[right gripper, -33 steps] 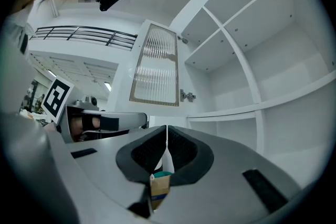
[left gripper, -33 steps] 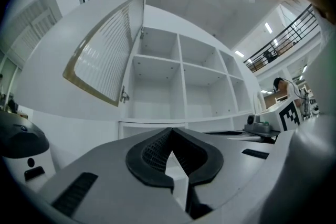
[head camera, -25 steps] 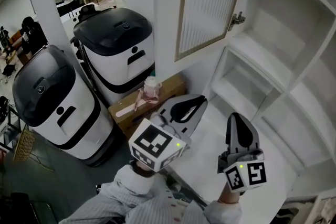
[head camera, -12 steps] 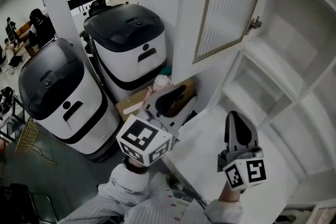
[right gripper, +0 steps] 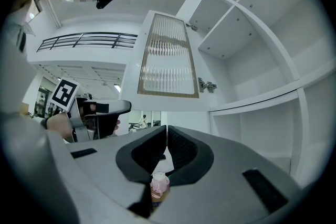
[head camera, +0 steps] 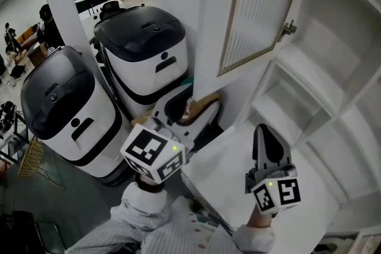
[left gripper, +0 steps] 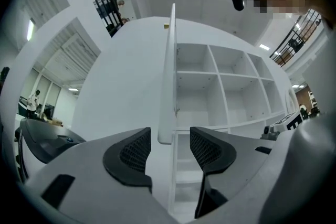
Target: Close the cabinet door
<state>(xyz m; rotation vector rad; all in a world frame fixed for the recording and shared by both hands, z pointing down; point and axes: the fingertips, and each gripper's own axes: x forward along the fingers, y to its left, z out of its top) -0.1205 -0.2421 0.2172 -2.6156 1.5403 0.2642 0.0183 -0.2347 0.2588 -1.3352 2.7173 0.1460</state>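
Opening empty left tool [left gripper: 170, 148] below door [left gripper: 167, 86]

Left gripper [left gripper: 170, 145] jaws opening, gripping nothing; right gripper [right gripper: 166, 143] jaws pressed together.

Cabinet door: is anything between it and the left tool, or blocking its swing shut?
Nothing visible. The left tool, jaws opening with nothing between them, faces the cabinet door edge-on; no object sticks out of the shelves behind it.

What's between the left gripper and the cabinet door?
Nothing: the left gripper view shows the left gripper with opening jaws empty, the cabinet door edge-on beyond.
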